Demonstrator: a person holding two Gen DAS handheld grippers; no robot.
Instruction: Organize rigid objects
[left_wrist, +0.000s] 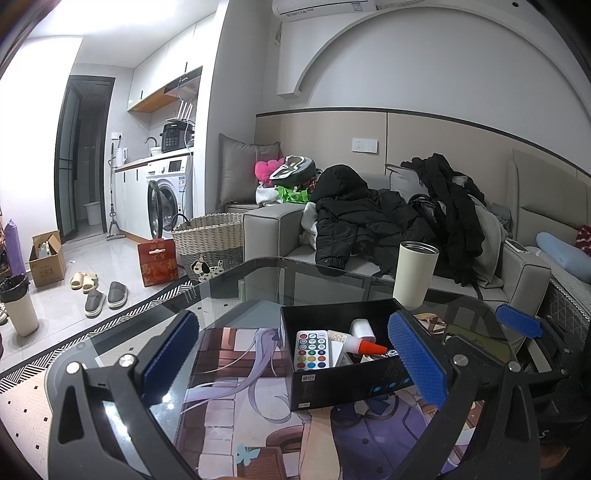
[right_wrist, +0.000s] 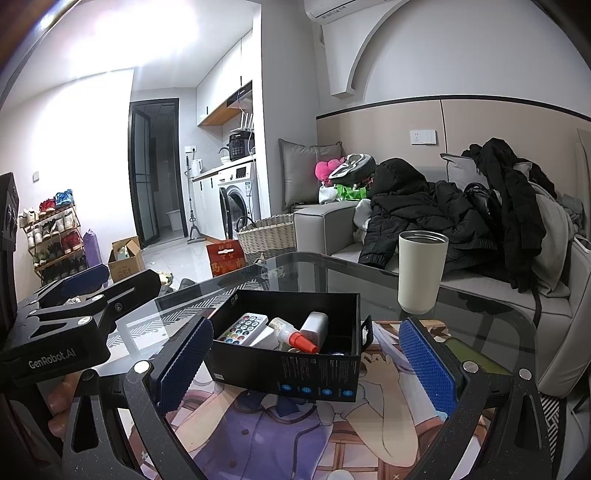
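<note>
A black open box (left_wrist: 343, 384) (right_wrist: 288, 369) sits on a printed anime mat (left_wrist: 236, 369) (right_wrist: 295, 428) on the glass table. It holds a white remote with coloured buttons (left_wrist: 312, 350) (right_wrist: 243, 328), a glue bottle with a red tip (left_wrist: 364, 341) (right_wrist: 293, 334) and a small white container (right_wrist: 315, 326). My left gripper (left_wrist: 295, 363) is open and empty, its blue pads just short of the box. My right gripper (right_wrist: 304, 363) is open and empty, with the box between its pads. The left gripper also shows in the right wrist view (right_wrist: 74, 310).
A cream tumbler (left_wrist: 414, 273) (right_wrist: 421, 271) stands on the glass table (left_wrist: 266, 277) behind the box. A grey sofa (right_wrist: 369, 229) heaped with dark coats lies beyond. A woven basket (left_wrist: 208, 242), red box, slippers and a cardboard box are on the floor left.
</note>
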